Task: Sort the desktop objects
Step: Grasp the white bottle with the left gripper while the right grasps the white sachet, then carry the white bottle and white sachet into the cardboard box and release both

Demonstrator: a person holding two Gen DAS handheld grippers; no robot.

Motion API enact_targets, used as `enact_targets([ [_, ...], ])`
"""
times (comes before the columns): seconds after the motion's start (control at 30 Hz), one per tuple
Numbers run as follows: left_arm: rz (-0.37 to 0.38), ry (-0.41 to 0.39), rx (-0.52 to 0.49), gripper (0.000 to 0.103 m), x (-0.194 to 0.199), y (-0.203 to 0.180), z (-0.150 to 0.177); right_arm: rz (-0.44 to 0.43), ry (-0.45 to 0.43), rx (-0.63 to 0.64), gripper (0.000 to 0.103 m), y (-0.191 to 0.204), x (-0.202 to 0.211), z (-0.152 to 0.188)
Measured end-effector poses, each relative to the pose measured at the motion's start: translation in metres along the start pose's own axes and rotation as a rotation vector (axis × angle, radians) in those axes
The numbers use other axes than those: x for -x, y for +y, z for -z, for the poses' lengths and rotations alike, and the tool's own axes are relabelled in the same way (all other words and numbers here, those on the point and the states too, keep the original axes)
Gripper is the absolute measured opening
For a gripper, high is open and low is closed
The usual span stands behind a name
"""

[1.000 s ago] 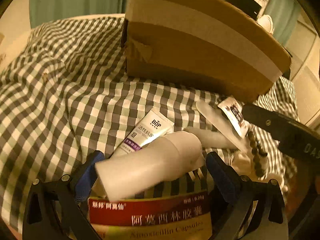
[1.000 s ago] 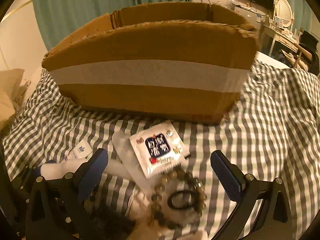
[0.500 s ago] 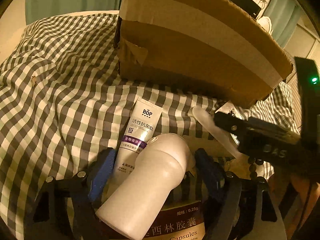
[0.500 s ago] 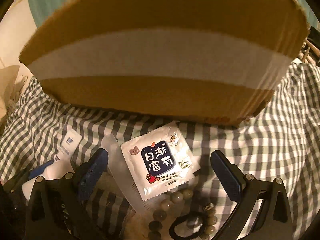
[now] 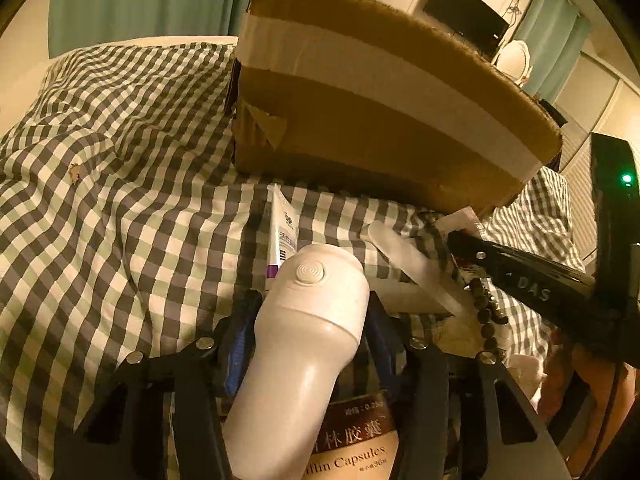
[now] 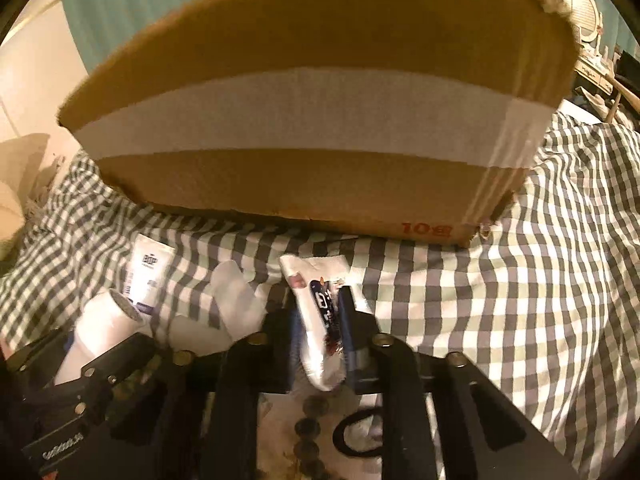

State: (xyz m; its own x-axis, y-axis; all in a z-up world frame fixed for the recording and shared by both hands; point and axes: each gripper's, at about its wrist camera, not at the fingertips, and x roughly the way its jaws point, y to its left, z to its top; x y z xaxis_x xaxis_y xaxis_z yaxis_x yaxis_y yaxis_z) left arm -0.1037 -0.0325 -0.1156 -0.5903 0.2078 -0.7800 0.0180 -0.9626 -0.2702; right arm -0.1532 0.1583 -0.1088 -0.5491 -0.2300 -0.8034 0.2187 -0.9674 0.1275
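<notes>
One white plastic bottle point(image 5: 304, 344), cap toward the single taped cardboard box point(image 5: 384, 120), sits between the left gripper's point(image 5: 310, 320) closing jaws; the right gripper point(image 6: 322, 332) closes on one white sachet point(image 6: 316, 320), its length boxward.

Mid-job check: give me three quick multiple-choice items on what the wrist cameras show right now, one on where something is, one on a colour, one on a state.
1. Where does the toothpaste tube lie?
A. inside the box
B. on the checked cloth in front of the box
C. on the floor

2. What colour is the band of tape across the cardboard box?
A. white
B. red
C. black

3. What is between the right gripper fingers?
A. nothing
B. the bead bracelet
C. a small white sachet

Answers:
1 B, the tube rests on the checked cloth just short of the box's front wall.
2 A, a pale white strip runs along the brown wall.
3 C, the closing jaws squeeze the sachet on edge; the bead bracelet lies below.
</notes>
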Motion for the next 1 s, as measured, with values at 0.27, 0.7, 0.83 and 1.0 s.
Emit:
enact_targets([
  [0.27,0.005,-0.025,0.013,0.049,0.02,-0.003,0.004,-0.023,-0.061,-0.003,0.005,0.0,0.041,-0.001],
  [0.7,0.023,-0.154,-0.004,0.049,0.092,-0.017,-0.005,-0.076,-0.152,0.0,0.005,0.03,0.114,0.004],
  [0.83,0.027,-0.204,-0.015,0.049,0.114,-0.026,-0.01,-0.072,-0.193,0.023,0.005,0.043,0.137,-0.002],
  [1.0,0.037,-0.267,-0.04,0.049,0.142,-0.039,-0.026,-0.075,-0.243,0.048,0.005,0.053,0.167,-0.012],
])
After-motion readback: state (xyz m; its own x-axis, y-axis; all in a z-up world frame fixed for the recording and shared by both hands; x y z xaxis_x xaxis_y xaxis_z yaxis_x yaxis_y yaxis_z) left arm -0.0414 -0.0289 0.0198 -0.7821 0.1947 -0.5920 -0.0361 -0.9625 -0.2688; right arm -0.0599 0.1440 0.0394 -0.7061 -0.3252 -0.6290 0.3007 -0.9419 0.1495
